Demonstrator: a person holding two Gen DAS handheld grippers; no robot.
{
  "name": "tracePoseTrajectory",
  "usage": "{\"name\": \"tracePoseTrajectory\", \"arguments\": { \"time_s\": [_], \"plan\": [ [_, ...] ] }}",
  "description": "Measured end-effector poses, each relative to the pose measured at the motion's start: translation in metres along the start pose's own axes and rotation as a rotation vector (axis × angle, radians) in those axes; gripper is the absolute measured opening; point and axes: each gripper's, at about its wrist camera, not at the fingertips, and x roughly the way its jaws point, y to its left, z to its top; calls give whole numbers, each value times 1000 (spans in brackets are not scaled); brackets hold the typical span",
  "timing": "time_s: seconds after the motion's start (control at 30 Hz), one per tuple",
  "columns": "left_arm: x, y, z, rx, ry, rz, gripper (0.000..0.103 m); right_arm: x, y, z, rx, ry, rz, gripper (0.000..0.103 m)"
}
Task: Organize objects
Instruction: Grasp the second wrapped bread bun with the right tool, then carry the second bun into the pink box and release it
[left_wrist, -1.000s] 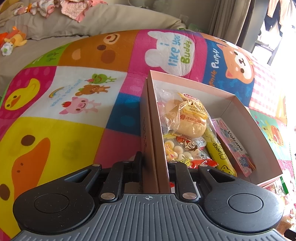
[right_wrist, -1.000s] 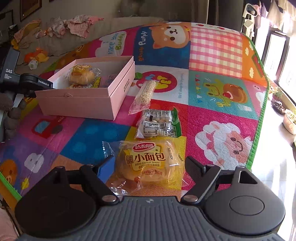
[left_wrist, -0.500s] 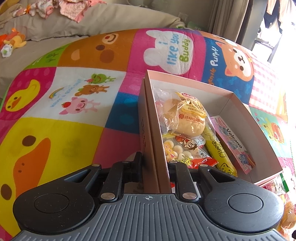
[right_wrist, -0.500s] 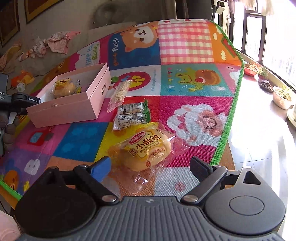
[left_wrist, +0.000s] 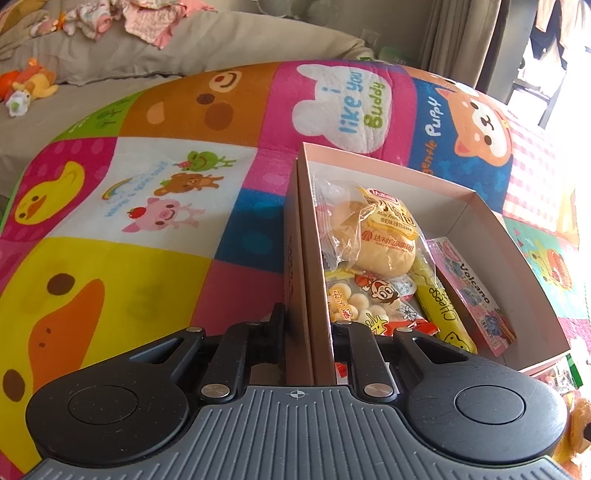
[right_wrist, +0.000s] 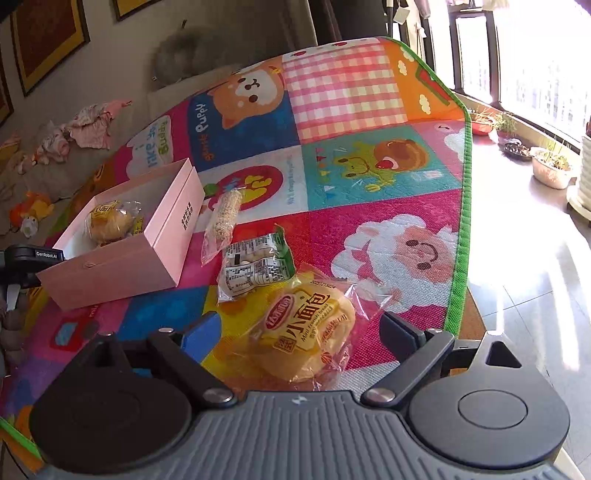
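Your left gripper (left_wrist: 308, 332): jaws closing, pinching the near wall of the pink box (left_wrist: 491, 221) (snacks inside) | your right gripper (right_wrist: 299, 332): jaws wide, touching nothing, the wrapped bread bun (right_wrist: 306, 328) lying between them on the play mat (right_wrist: 369, 166).

2 fisheye views, each mounted just behind a gripper's 2 fingers and angled down at the colourful cartoon-print play mat (left_wrist: 147, 229).

Left wrist view: very close over the near wall of the open pink cardboard box (left_wrist: 306, 258), facing along its length toward a beige sofa (left_wrist: 221, 40) and curtains.

Right wrist view: near the mat's green-trimmed edge, facing across the mat toward a wall with framed pictures (right_wrist: 44, 37); bright windows on its right.

Shared: the pink box (right_wrist: 122, 266), the mat's puppy and "Buddy" panels, the sofa's scattered clothes. The left gripper's body (right_wrist: 22, 266) shows at the right view's left edge.
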Motion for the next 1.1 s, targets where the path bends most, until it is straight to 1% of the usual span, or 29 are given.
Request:
{"name": "tracePoseTrajectory", "arguments": {
  "time_s": [0.03, 0.07, 0.1, 0.13, 0.17, 0.23, 0.3, 0.37, 0.47, 0.57, 0.73, 0.87, 1.0, 1.07, 1.1],
  "plan": [
    [0, 0, 0, -2, -2, 0, 17, 7, 5, 0, -15, 6, -34, 90],
    [0, 0, -1, -5, -5, -1, 17, 13, 10, -1, -42, 12, -69, 78],
    [0, 0, -2, -8, -8, -1, 17, 16, 14, -2, -61, 15, -86, 71],
    [0, 0, -2, -11, -10, -1, 17, 16, 16, -3, -58, 12, -77, 68],
    [0, 0, -2, -14, -13, -1, 17, 14, 17, -2, -41, 19, -38, 66],
    [-1, 0, -3, -15, -17, -2, 17, 9, 19, -1, 1, 40, 74, 63],
    [-1, 0, -4, -16, -21, -4, 17, 3, 30, 0, 5, 57, 170, 63],
    [-1, 1, -4, -20, -22, -10, 18, -1, 47, 1, -28, 64, 242, 63],
    [-1, 2, -5, -21, -24, -14, 18, -8, 73, 8, -84, 40, 310, 63],
    [-1, 2, -4, -20, -23, -16, 18, -16, 100, 24, -165, -33, 315, 63],
    [-2, 3, -5, -24, -23, -25, 19, -23, 124, 58, -223, -121, 353, 63],
    [-2, 4, -4, -29, -23, -26, 19, -25, 139, 80, -216, -191, 371, 63],
    [-1, 4, -4, -31, -19, -28, 19, -10, 155, 99, -188, -223, 443, 64],
    [-2, 4, -5, -27, -16, -30, 19, 0, 159, 101, -176, -217, 430, 71],
    [-2, 4, -5, -25, -16, -30, 19, 2, 158, 98, -175, -223, 413, 71]
  ]
}}
